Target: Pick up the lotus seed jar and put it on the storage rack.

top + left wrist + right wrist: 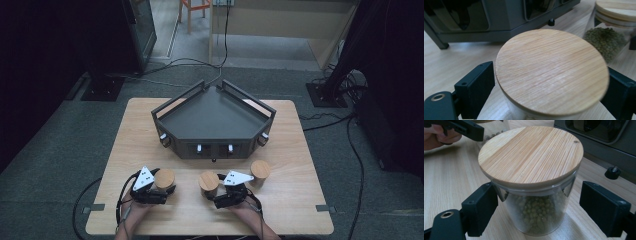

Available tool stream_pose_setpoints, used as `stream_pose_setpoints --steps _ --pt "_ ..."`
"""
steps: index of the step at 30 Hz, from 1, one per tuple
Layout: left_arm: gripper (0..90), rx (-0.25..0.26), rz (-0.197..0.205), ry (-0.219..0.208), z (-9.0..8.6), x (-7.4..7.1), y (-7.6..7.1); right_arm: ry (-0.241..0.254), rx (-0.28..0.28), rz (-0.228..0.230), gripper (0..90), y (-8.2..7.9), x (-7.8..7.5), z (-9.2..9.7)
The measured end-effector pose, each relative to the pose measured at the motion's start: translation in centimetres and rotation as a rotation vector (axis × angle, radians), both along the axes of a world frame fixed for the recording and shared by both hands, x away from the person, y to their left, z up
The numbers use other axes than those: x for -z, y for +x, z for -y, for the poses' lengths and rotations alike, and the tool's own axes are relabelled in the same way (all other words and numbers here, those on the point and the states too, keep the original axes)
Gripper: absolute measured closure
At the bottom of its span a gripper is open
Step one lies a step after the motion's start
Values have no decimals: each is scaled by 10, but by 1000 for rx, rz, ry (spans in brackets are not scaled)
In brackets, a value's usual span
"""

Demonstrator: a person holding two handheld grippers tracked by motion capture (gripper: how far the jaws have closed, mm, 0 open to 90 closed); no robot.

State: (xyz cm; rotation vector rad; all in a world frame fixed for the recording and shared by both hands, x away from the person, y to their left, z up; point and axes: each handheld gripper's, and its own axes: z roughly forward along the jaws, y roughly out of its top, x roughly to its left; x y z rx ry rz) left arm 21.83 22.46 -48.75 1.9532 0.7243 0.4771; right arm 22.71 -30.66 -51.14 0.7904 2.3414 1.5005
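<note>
Three glass jars with round bamboo lids stand near the front of the wooden table. My left gripper is shut on the left jar, one black jaw against each side just under the lid. My right gripper is open around the middle jar, which holds green beans; there is a gap between the jar and the right-hand jaw. The third jar stands free to the right.
A dark angular tray with raised rails and front knobs sits mid-table just behind the jars; its rubber foot is close to the middle jar. Cables run across the floor around the table. The bean jar stands just beside the left jar.
</note>
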Motion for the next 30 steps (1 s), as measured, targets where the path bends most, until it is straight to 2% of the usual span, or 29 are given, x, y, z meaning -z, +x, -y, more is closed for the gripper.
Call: stream_pose_setpoints --steps 1,2,7,15,30 --pt "90 -3 24 10 1 0 -3 -1 -1 0 154 0 0 0" --pt "90 -6 28 13 2 0 -4 -2 -1 0 154 0 0 0" --pt "91 -18 12 26 5 -2 -3 -1 1 2 155 -1 0 0" --pt "93 -25 12 25 1 0 -4 -2 5 8 154 -2 0 -1" --pt "92 2 18 18 -2 3 -2 5 4 9 155 -2 1 0"
